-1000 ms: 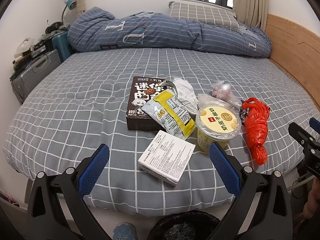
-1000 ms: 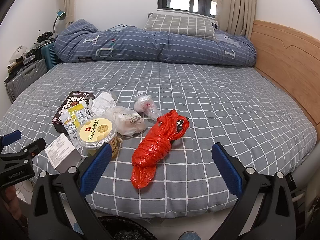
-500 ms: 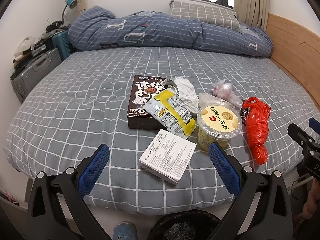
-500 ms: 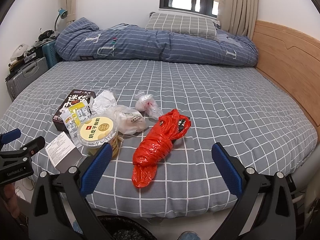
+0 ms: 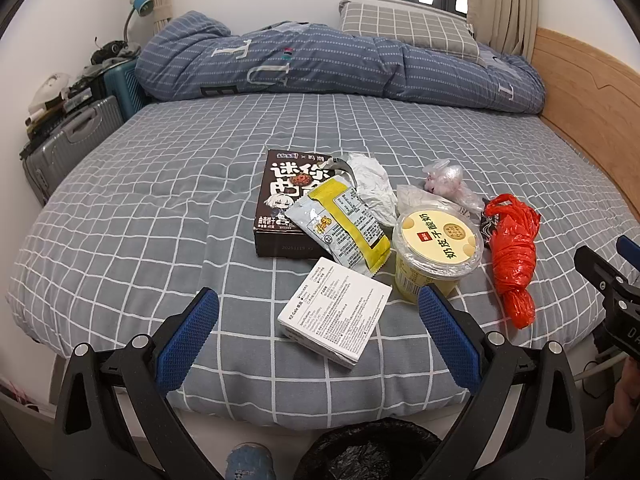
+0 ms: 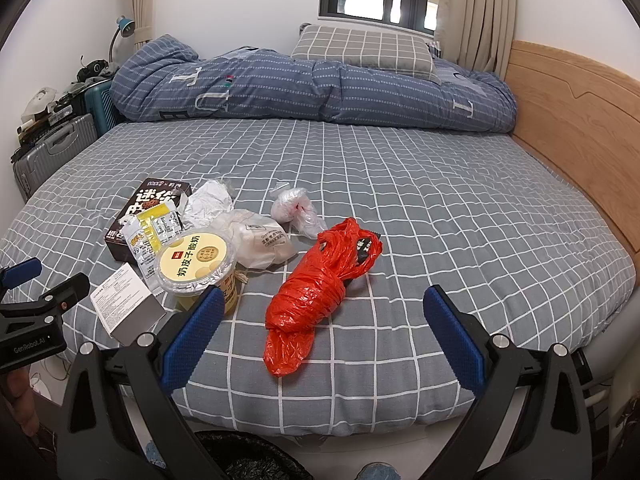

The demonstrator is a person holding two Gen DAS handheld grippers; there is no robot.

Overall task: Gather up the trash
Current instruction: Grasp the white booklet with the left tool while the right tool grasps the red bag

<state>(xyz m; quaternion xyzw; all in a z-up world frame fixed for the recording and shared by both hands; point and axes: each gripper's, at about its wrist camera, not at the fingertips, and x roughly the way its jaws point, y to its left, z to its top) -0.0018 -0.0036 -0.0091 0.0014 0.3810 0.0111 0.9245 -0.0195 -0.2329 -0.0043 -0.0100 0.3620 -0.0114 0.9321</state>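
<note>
Trash lies on the grey checked bed: a white box (image 5: 336, 316) (image 6: 126, 306), a yellow yoghurt cup (image 5: 436, 252) (image 6: 196, 268), a yellow snack wrapper (image 5: 340, 224), a dark biscuit box (image 5: 280, 208) (image 6: 152, 208), crumpled white paper (image 5: 374, 188), clear plastic bags (image 6: 292, 208) and a red plastic bag (image 5: 512, 252) (image 6: 316, 292). My left gripper (image 5: 318, 334) is open, its fingers either side of the white box and short of it. My right gripper (image 6: 320, 336) is open before the red bag. A black-lined bin (image 5: 368, 452) (image 6: 244, 458) stands below the bed edge.
A rolled blue duvet (image 5: 340, 68) and a checked pillow (image 6: 364, 52) lie at the far end. A wooden headboard (image 6: 576, 120) runs along the right. Suitcases (image 5: 72, 144) stand at the left. A hand (image 6: 18, 400) holds the left gripper's handle.
Both grippers have moved slightly forward toward the trash; the items look a little closer. Both stay open and nothing has been taken hold of.
</note>
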